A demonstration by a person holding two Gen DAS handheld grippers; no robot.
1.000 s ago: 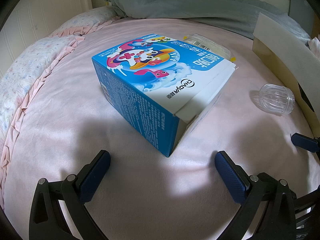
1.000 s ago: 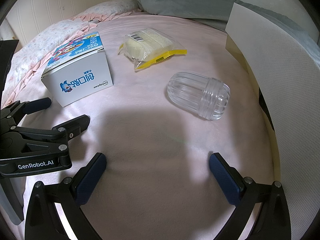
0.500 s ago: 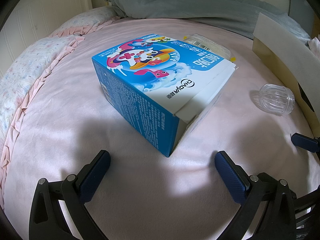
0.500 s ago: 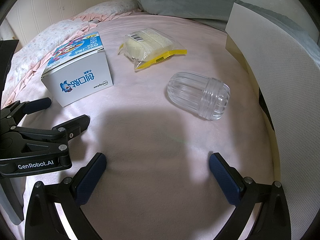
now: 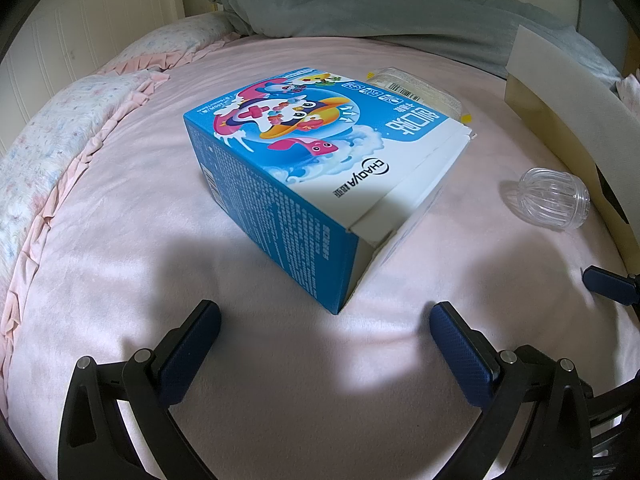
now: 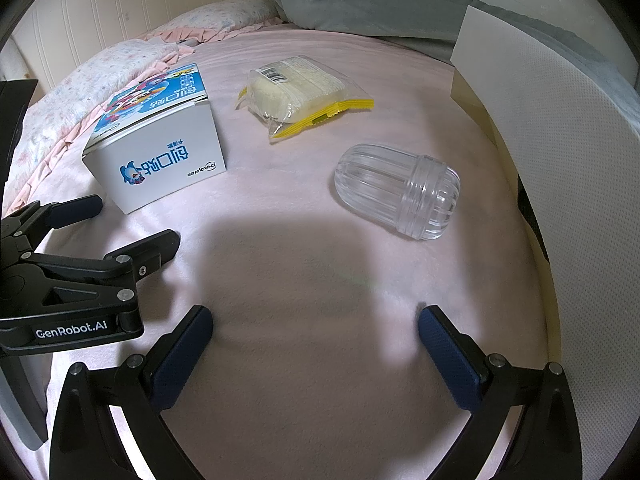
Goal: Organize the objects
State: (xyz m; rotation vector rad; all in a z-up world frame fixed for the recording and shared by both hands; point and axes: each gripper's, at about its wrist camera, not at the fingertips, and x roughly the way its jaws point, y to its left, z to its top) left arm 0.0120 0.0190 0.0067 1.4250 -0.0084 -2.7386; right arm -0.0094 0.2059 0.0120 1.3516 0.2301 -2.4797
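A blue and white cartoon-printed box [image 5: 316, 176] lies on the pink bed cover, just ahead of my open, empty left gripper [image 5: 324, 324]. It also shows in the right wrist view [image 6: 160, 160]. A clear ribbed plastic jar [image 6: 396, 196] lies on its side ahead of my open, empty right gripper [image 6: 316, 320]; it also shows in the left wrist view [image 5: 554, 200]. A clear packet with yellow edges [image 6: 300, 92] lies farther back; the box partly hides it in the left wrist view [image 5: 416, 92]. The left gripper [image 6: 116, 224] shows at the left of the right wrist view.
A white and tan open container wall [image 6: 560, 140] stands along the right side, also in the left wrist view [image 5: 560, 120]. A grey pillow [image 5: 360, 4] lies at the back. A floral quilt with pink ruffles [image 5: 60, 132] runs along the left edge.
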